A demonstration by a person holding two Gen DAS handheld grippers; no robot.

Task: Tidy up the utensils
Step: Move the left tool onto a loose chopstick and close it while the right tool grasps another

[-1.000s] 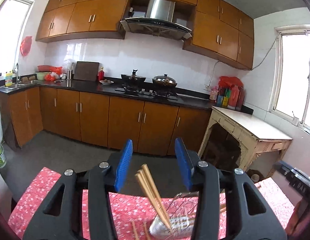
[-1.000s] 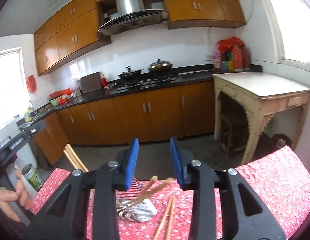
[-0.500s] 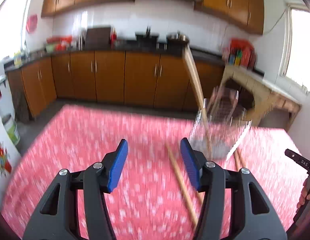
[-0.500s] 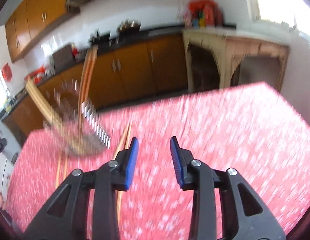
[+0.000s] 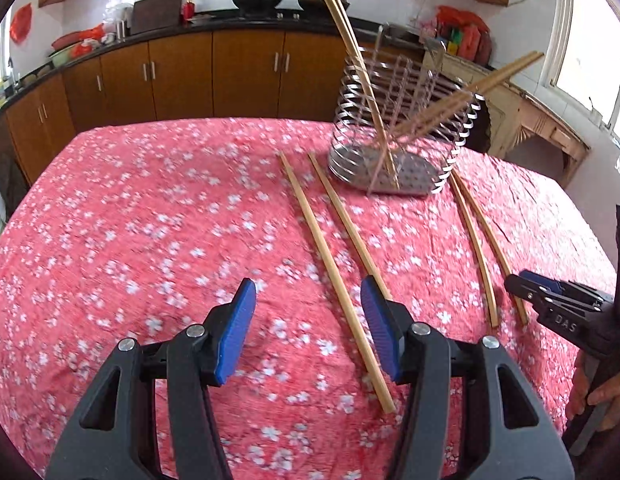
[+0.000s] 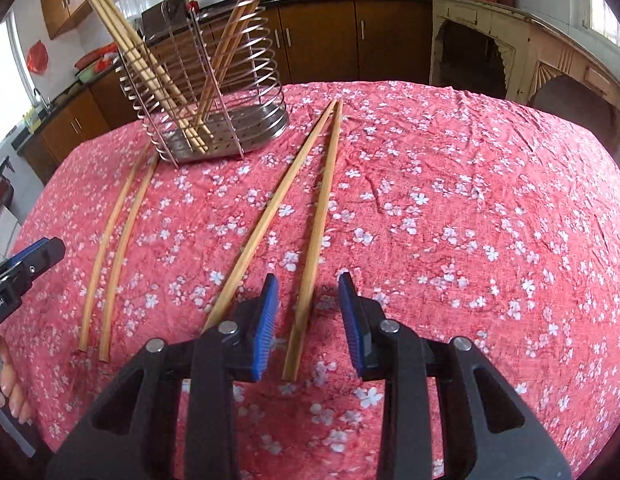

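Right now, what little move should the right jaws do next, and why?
Probably finish closing on the chopstick that lies between the jaws of the right gripper. The jaws are closing, but the pads do not press it yet. It lies flat on the red tablecloth beside its partner, while other chopsticks already stand in the wire holder, so it likely goes there next.

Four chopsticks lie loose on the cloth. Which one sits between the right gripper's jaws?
The rightmost chopstick: its near end lies between the closing right gripper. Its partner passes outside the jaw; the other pair lies by the left gripper.
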